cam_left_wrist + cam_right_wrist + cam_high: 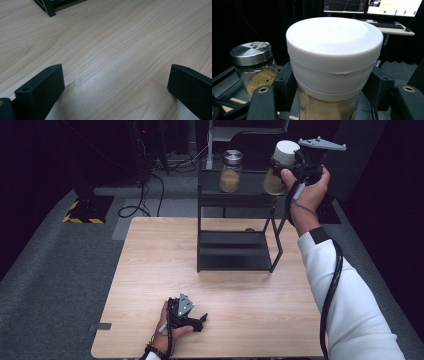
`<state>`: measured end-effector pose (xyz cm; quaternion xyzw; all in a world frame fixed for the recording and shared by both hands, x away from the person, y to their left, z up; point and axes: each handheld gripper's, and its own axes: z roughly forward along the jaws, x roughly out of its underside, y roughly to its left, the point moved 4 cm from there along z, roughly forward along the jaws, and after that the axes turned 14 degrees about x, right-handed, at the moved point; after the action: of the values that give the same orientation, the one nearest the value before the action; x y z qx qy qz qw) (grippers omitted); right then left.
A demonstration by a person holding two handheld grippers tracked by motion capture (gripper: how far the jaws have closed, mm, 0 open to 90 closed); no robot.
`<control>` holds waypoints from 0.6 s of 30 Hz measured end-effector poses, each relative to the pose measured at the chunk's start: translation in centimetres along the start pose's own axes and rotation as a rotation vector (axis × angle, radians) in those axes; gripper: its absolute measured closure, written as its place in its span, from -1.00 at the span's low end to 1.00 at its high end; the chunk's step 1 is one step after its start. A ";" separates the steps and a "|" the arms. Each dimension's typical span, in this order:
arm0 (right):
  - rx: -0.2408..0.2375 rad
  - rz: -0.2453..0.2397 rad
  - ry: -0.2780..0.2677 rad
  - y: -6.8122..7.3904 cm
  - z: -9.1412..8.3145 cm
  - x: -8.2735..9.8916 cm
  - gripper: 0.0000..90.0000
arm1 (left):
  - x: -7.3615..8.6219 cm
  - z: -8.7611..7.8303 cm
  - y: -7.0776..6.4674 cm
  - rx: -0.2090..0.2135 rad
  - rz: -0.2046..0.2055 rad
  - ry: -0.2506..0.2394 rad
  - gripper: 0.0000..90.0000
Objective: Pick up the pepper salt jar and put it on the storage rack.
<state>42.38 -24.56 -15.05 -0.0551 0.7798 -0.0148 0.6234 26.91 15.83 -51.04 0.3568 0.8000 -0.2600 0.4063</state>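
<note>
Nearest the person, the left gripper (192, 317) is rested on the front part of the wooden table (150, 270), held loosely in the left hand (167, 327). In the left gripper view its jaws are spread wide over bare wood with nothing between them; it appears to be parked there, kept out of the way while the other hand works.

Farther back, a black two-tier rack (235, 220) is stood on the far part of the table. Its lower shelf is bare, and only a corner of its frame (48, 8) is caught in the left gripper view.

At the level of the upper shelf, the right gripper (287, 170) is raised at the rack's right end, and a white-lidded jar (280, 167) of tan powder is pinched between its jaws. In the right gripper view the white-lidded jar (334, 65) is clamped just below its lid, upright, presumably so that the base is left free to be set down. Whether the jar's base is already touching the shelf cannot be told.

A metal-lidded jar (231, 170) with similar contents is stood on the upper shelf a little apart to the left, so a neighbouring spot seems intended.
</note>
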 end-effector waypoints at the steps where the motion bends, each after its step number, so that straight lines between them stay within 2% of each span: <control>1: 0.002 0.003 0.000 0.0 0.2 0.0 -0.23 | 0.0 0.0 0.0 0.000 0.000 -0.001 -0.98; 9: 0.026 -0.015 0.014 0.6 1.7 -0.4 -0.23 | 0.0 0.0 0.0 0.001 0.001 0.000 -0.98; 18: 0.032 -0.007 0.033 0.5 3.5 -0.2 -0.23 | 0.0 0.0 0.0 0.004 0.003 -0.001 -0.98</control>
<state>45.81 -23.84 -15.72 -0.0478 0.7893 -0.0304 0.6113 26.92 15.86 -51.06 0.3588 0.7988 -0.2608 0.4064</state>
